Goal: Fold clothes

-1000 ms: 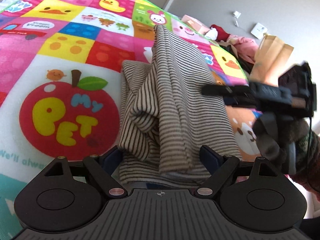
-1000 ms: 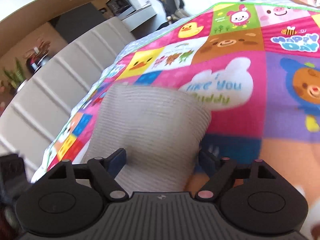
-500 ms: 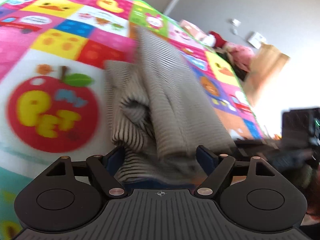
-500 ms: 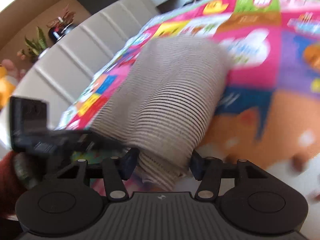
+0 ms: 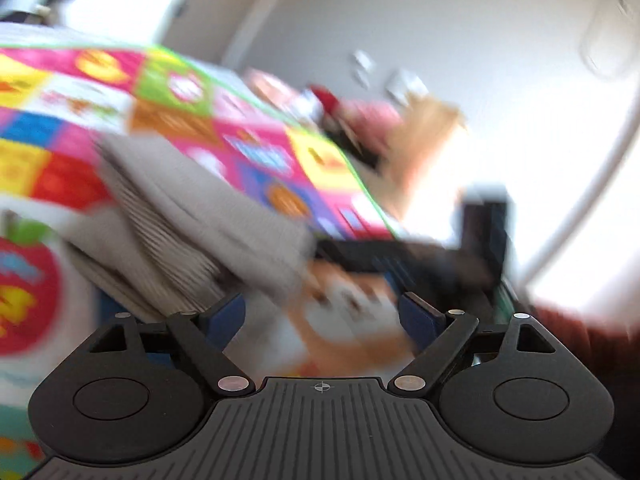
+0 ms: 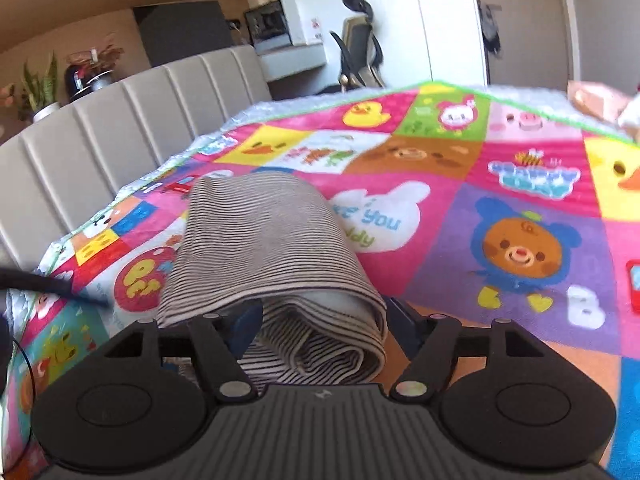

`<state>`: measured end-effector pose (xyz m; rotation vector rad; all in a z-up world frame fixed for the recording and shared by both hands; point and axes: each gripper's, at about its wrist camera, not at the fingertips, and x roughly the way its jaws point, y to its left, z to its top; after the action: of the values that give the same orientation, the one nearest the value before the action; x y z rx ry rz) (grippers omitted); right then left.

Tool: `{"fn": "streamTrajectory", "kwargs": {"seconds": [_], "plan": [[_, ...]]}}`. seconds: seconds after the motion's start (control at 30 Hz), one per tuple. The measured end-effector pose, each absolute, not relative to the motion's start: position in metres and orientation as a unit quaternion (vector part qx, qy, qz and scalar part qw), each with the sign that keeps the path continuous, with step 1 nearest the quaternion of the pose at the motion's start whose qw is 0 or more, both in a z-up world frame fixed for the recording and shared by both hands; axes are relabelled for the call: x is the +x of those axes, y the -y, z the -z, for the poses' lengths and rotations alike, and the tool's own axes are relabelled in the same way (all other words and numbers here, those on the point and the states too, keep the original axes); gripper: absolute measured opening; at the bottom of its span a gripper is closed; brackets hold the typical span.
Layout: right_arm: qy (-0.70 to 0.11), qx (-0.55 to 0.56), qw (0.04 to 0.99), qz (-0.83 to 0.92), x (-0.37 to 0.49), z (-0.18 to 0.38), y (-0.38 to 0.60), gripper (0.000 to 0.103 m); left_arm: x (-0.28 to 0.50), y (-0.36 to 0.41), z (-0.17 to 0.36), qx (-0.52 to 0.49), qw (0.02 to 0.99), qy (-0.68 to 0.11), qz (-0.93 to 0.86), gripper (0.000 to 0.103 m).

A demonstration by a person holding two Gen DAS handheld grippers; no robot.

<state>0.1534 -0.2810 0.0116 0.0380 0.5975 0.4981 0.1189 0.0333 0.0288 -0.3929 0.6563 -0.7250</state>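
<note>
While the striped top (image 6: 272,248) lies doubled over on the mat (image 6: 500,208), a fold is judged in hand. Right gripper (image 6: 320,320): fingers apart, the top's near edge between them. Left gripper (image 5: 320,312): spread, empty, beside the top. Next, layers need squaring.

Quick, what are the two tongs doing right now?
Left tongs: open, holding nothing.
Right tongs: open around the folded striped garment, not clamped on it.
</note>
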Motion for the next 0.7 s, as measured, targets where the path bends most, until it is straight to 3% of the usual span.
{"fn": "streamTrajectory", "kwargs": {"seconds": [0.2,0.43,0.7], "plan": [[-0.193,-0.125,0.942,-0.247,0.111,-0.009,0.216,0.074,0.155,-0.055,0.001,-0.214,0.898,-0.347,0.168,0.084],[-0.125,-0.223,0.943,-0.212,0.106,0.013,0.155,0.074,0.156,-0.051,0.039,-0.181,0.895,-0.391,0.116,0.081],[-0.091,-0.244,0.934,-0.246,0.074,0.011,0.161,0.074,0.150,-0.066,0.041,-0.190,0.897,-0.380,0.120,0.079]]}}
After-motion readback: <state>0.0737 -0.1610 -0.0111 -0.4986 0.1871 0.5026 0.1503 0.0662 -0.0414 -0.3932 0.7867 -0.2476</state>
